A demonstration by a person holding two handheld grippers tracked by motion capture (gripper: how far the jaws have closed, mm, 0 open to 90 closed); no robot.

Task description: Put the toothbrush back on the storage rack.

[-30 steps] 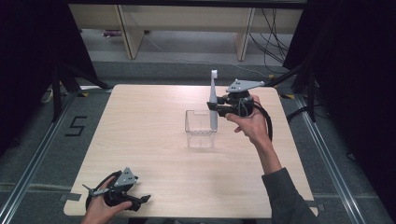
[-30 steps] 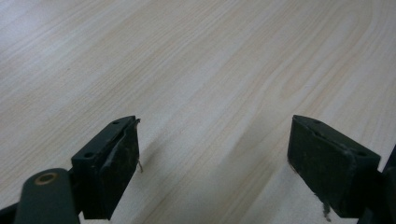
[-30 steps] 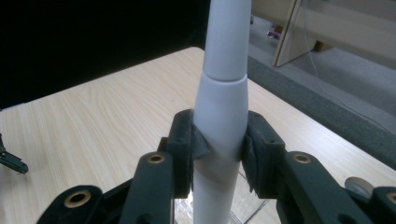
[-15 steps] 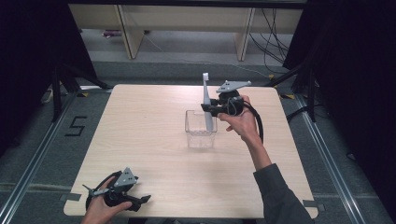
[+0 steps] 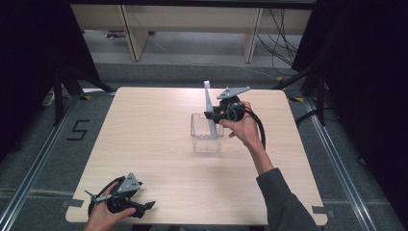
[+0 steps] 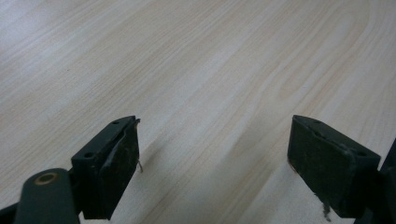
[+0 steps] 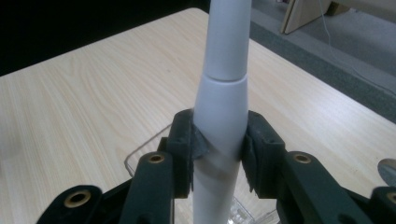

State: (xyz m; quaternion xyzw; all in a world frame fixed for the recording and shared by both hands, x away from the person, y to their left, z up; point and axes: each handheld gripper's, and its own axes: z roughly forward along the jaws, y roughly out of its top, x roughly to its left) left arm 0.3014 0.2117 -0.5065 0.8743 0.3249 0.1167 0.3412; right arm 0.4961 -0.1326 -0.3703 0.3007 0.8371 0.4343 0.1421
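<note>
Held thing: a long, slim, pale grey-white plastic wand [image 5: 210, 109], round in section, made of two pieces that meet at a step, seen in the right gripper view [image 7: 225, 84].
Long axis: near upright in the high view, its top leaning slightly toward the upper left of the frame; its upper end stands above the right tongs, its lower end dips inside the box.
Place: centre of the high view, a little right of the middle, over the far right corner of the box.
Look: smooth and matte, the lower piece thicker and tapering up to the step, the upper piece narrower; no markings can be made out on it.
Box: a small clear square plastic container [image 5: 199, 139], open on top, standing on the tabletop; its rim shows at the bottom of the right gripper view [image 7: 140, 151].
Right tongs [image 5: 211, 115]: clamped on the wand just below its step, both black pads pressed against its sides [image 7: 218, 154].
Left tongs [image 5: 146, 206]: lower left of the high view, held low over the tabletop, jaws wide apart with bare wood between them [image 6: 212, 163].
Tabletop: pale wood-grain board [image 5: 144, 120].
Writing: a black "5" [image 5: 78, 130] on the grey floor, left of the tabletop.
</note>
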